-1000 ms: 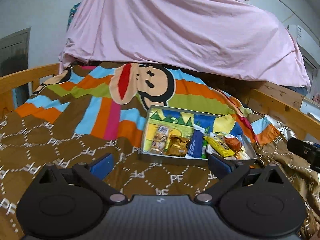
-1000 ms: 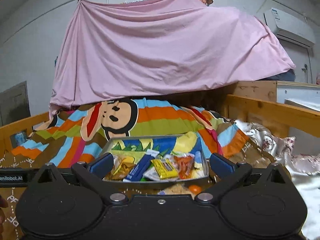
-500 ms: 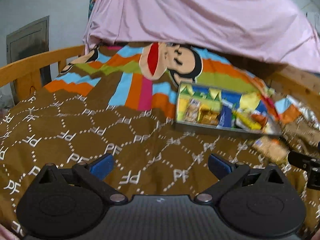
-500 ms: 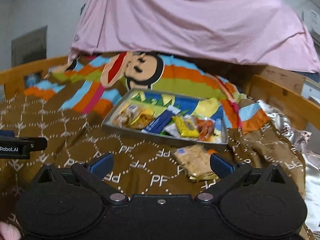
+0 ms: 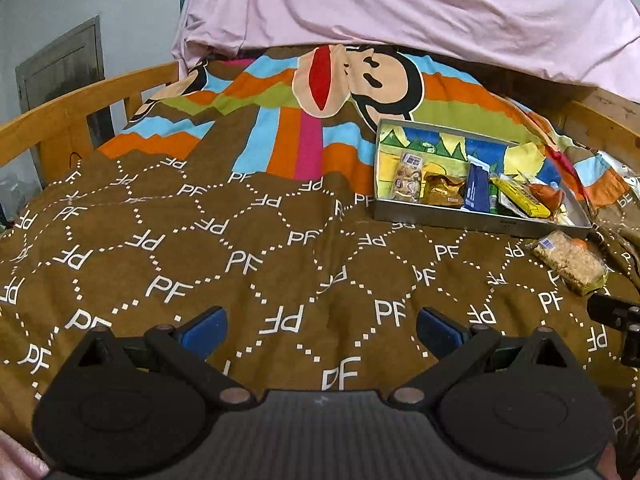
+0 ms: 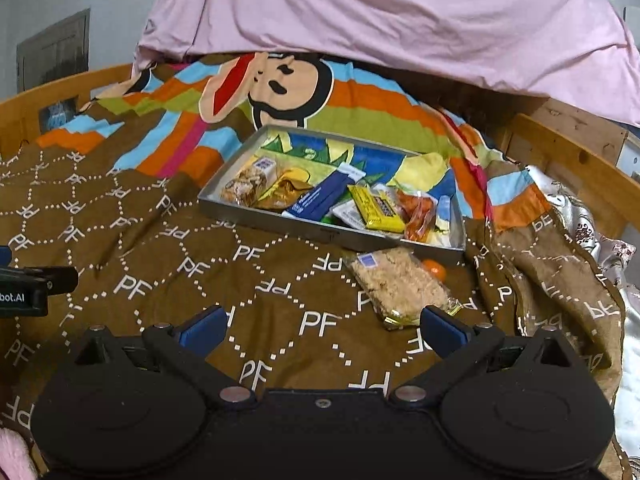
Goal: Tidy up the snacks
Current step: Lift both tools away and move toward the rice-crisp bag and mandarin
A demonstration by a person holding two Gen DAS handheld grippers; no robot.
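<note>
— Black plastic, both of those tools, with blue pads on the fingers. See the right gripper (image 6: 322, 330)? Its jaws stand wide apart with nothing between them, only brown quilt underneath.

— And the left gripper (image 5: 322, 330)?

— Same story: spread wide, empty, hanging over the brown PF-patterned quilt (image 5: 248, 256) well to the left of everything. I'd guess it's only waiting its turn.

— So what's left to tidy?

— That clear-wrapped crumbly oat bar with the blue sticker (image 6: 400, 284), lying loose on the quilt just in front of the right gripper, a little to its right. The right-hand blue pad (image 6: 444, 330) is very near the wrapper's near end; I can't tell if it touches. Tucked against the bar's far side is a small orange round thing (image 6: 435, 269), half hidden.

— Why leave them out there?

— They simply haven't been put away yet, I'd say. Just beyond them sits the shallow grey metal tray with the cartoon-printed floor (image 6: 280, 226), and the rest is already in it: a dark blue flat packet (image 6: 320, 199), a yellow wrapped bar (image 6: 376, 208), an orange crinkly bag (image 6: 420, 210), a gold foil piece (image 6: 286, 190).

— And behind?

— A pink sheet (image 6: 380, 16) draped over something tall, at the far end.
</note>
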